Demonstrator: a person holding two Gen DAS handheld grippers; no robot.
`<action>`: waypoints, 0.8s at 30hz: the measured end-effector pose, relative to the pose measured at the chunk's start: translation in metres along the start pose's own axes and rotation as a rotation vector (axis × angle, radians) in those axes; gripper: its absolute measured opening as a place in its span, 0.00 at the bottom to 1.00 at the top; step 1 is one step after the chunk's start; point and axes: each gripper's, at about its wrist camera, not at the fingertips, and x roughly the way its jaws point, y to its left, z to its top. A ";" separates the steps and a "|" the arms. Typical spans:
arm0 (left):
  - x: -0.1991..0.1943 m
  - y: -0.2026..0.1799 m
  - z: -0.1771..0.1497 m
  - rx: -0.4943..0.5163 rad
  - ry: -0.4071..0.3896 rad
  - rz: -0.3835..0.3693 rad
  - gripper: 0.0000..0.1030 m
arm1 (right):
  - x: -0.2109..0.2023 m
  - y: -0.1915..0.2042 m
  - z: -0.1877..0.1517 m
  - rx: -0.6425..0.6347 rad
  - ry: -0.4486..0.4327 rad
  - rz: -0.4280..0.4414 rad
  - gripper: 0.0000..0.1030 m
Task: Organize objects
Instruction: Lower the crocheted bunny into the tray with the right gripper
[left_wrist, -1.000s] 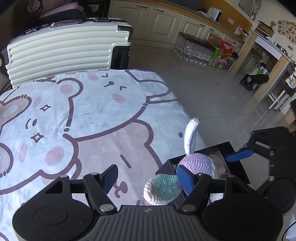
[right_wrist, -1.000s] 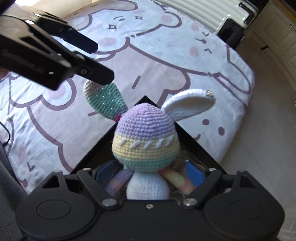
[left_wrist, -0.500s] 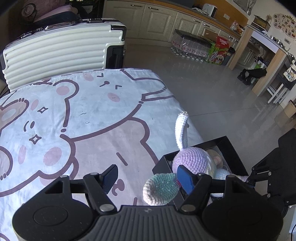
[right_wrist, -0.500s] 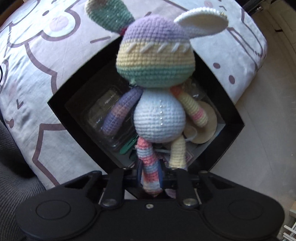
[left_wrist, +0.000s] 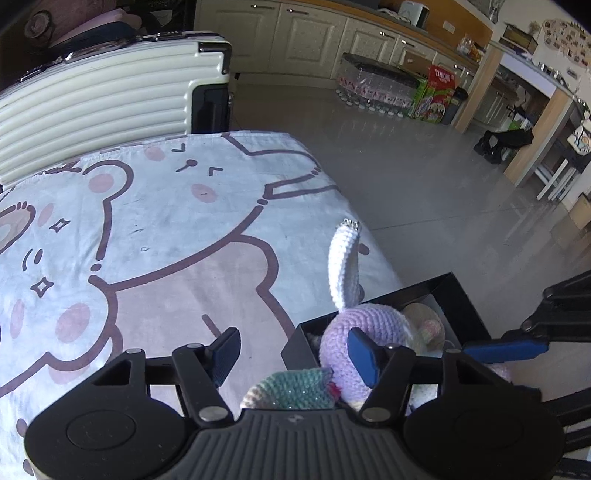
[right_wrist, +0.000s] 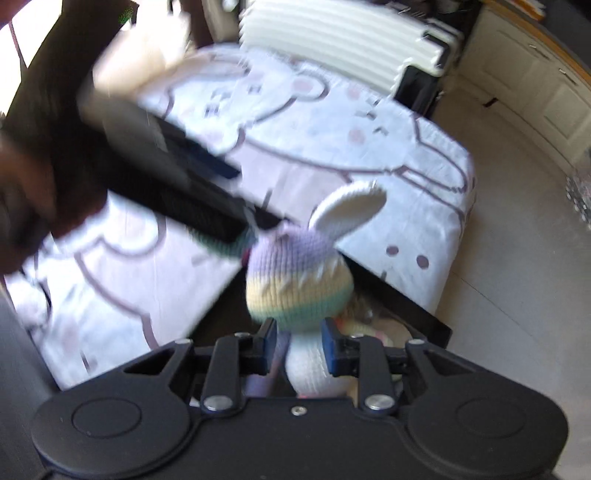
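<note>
A crocheted rabbit (right_wrist: 299, 284) with a lilac, yellow and green head, one white ear and one teal ear sits upright in a black box (left_wrist: 458, 295) at the bed's near corner. My right gripper (right_wrist: 299, 341) has its pads on either side of the rabbit's white body, shut on it. My left gripper (left_wrist: 295, 349) is open and empty; its right finger (left_wrist: 364, 354) lies in front of the rabbit's head (left_wrist: 369, 325), with the teal ear (left_wrist: 291, 386) below it. The right wrist view is blurred.
The bed has a white cover with pink bear drawings (left_wrist: 147, 240). A cream ribbed suitcase (left_wrist: 103, 103) stands behind it. The grey floor (left_wrist: 424, 177) lies to the right, with kitchen cabinets and boxes beyond. Other small items lie in the box under the rabbit.
My right gripper moved from the rabbit's leg to its body and swung up. The rabbit sank lower into the box. My left gripper stayed open beside it.
</note>
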 end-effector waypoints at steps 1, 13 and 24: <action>0.002 -0.002 0.001 0.006 0.002 0.008 0.63 | -0.002 0.001 0.001 0.015 -0.014 -0.004 0.26; 0.028 -0.018 -0.003 0.127 0.087 0.113 0.63 | 0.026 -0.019 -0.014 0.252 -0.036 -0.013 0.19; 0.009 -0.009 0.001 0.055 0.062 0.078 0.64 | 0.042 -0.035 -0.021 0.396 -0.043 -0.042 0.19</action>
